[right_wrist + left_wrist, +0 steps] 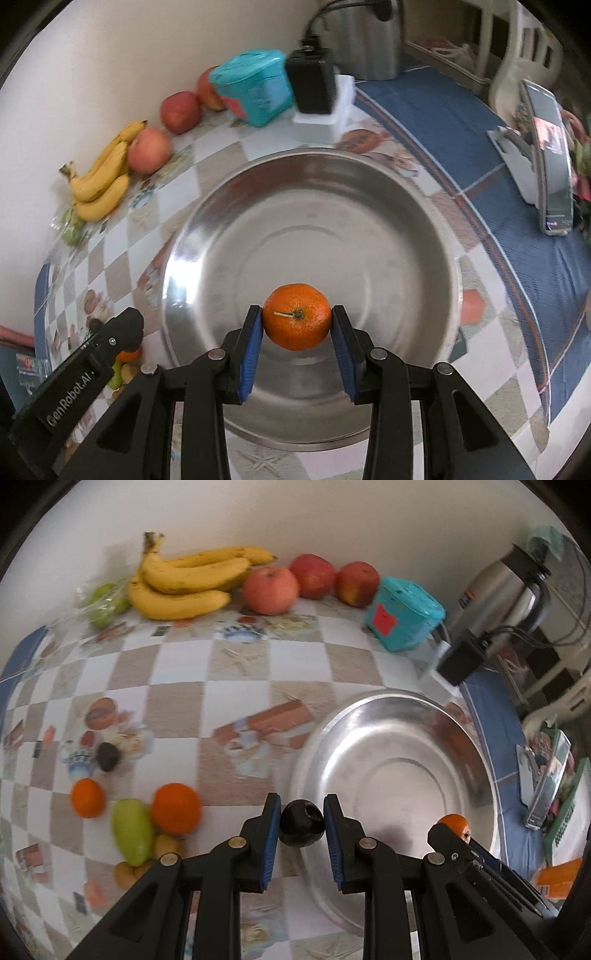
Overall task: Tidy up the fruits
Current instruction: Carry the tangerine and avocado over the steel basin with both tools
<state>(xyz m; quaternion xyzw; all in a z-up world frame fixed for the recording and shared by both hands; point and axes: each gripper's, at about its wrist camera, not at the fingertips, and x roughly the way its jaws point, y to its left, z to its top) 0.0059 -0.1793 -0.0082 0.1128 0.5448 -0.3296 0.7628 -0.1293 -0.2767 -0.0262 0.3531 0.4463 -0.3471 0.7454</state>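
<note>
While left claw (302,825) clamps dark plum (302,829), right claw (296,325) grips orange (296,321) above steel bowl (406,206).

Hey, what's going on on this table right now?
A person is sorting fruit with two hand-held tongs. The left tongs are shut on a dark plum at the rim of a steel bowl. The right tongs grip an orange above the bowl, which has no fruit in it yet. Bananas and apples lie by the wall; more oranges and a green fruit wait on the tablecloth.
</note>
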